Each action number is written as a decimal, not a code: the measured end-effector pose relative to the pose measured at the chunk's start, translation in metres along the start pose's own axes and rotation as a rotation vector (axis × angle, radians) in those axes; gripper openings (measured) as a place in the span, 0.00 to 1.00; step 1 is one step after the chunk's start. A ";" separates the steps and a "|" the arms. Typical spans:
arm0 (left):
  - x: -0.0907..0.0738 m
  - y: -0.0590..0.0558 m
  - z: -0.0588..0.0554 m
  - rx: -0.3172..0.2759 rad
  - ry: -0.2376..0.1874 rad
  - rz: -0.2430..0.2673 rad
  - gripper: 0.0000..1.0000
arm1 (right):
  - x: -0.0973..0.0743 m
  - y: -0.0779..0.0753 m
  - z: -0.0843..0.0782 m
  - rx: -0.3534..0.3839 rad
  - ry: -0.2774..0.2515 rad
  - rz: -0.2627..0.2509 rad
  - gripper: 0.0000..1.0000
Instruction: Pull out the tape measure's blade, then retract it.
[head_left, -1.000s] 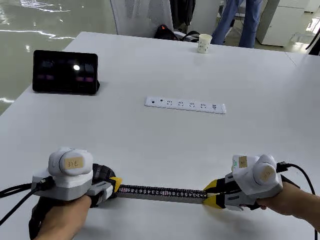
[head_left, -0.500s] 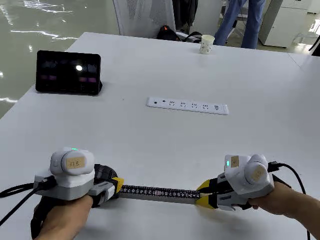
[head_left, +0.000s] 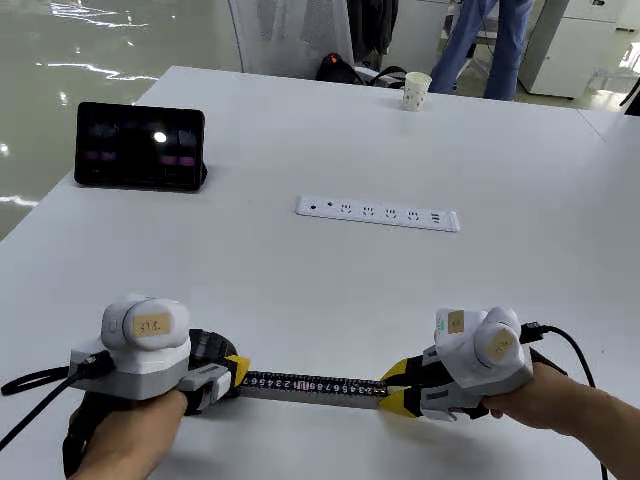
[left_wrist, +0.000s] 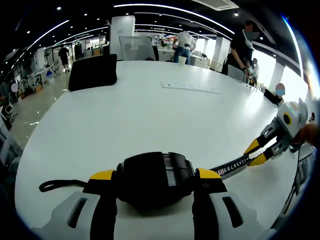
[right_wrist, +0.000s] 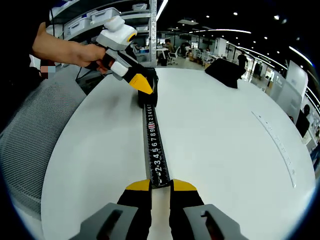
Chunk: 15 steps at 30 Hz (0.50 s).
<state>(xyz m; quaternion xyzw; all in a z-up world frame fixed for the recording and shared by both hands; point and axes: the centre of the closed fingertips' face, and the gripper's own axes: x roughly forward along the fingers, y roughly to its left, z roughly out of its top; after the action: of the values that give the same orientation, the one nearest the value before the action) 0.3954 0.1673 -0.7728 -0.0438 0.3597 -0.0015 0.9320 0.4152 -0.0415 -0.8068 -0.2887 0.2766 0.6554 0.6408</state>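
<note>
Blade (right_wrist: 155, 145) tip, case (left_wrist: 155, 177) flanks — apparently hidden

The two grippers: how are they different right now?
The left gripper hugs the fat black tape measure case, while the right gripper pinches the end of the thin blade. The left gripper's jaws stand wide apart around the case; the right gripper's are almost together. Both have yellow tips and sit low over the white table.
</note>
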 end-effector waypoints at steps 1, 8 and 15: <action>0.000 0.000 0.000 0.000 0.000 0.000 0.56 | 0.001 0.000 0.001 0.000 0.000 0.000 0.10; 0.000 0.000 0.000 -0.004 0.002 -0.005 0.56 | 0.007 0.000 0.006 -0.002 -0.007 0.005 0.10; -0.001 0.000 0.000 -0.009 0.004 -0.010 0.56 | 0.013 0.002 0.013 -0.004 -0.014 0.010 0.10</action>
<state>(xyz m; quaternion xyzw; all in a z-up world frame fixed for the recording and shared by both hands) 0.3948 0.1672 -0.7726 -0.0496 0.3615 -0.0045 0.9310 0.4128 -0.0234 -0.8078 -0.2839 0.2720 0.6613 0.6388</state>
